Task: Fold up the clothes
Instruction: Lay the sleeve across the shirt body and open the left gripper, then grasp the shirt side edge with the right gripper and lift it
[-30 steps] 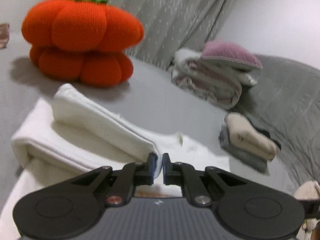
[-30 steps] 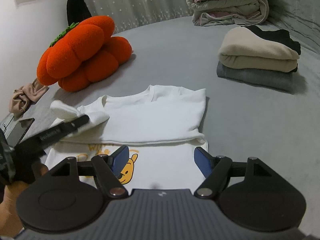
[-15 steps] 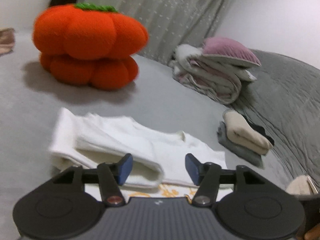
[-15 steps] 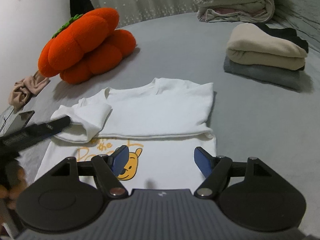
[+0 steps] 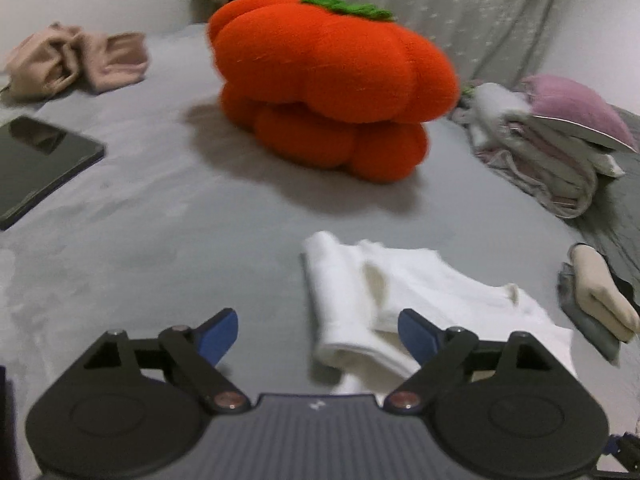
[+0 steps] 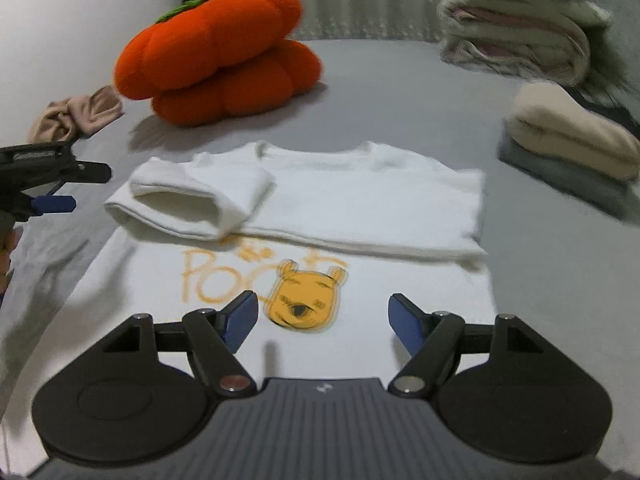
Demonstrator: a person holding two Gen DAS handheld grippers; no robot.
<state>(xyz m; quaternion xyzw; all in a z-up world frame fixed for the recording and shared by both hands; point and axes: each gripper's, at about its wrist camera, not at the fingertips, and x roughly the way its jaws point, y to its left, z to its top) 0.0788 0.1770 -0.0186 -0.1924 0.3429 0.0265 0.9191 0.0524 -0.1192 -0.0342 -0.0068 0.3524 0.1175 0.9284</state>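
Note:
A white sweatshirt (image 6: pixel 360 196) with a yellow bear print (image 6: pixel 306 296) lies on the grey bed, its top part folded down over the chest. One sleeve (image 6: pixel 192 200) is folded across onto the body; the same sleeve (image 5: pixel 344 300) shows in the left wrist view. My left gripper (image 5: pixel 318 332) is open and empty, hovering just off the sleeve's left edge; it also shows as the left gripper (image 6: pixel 52 188) at the far left of the right wrist view. My right gripper (image 6: pixel 324 316) is open and empty above the lower part of the shirt.
An orange pumpkin cushion (image 5: pixel 332 80) sits behind the shirt. A dark phone (image 5: pixel 36 160) and a beige cloth (image 5: pixel 76 60) lie at the left. Folded beige and grey clothes (image 6: pixel 572 152) and a bedding pile (image 6: pixel 520 28) are at the right.
My left gripper let go of the sleeve, opened and drew back to the left. The sleeve now rests folded on the shirt. My right gripper moved slightly forward, staying open.

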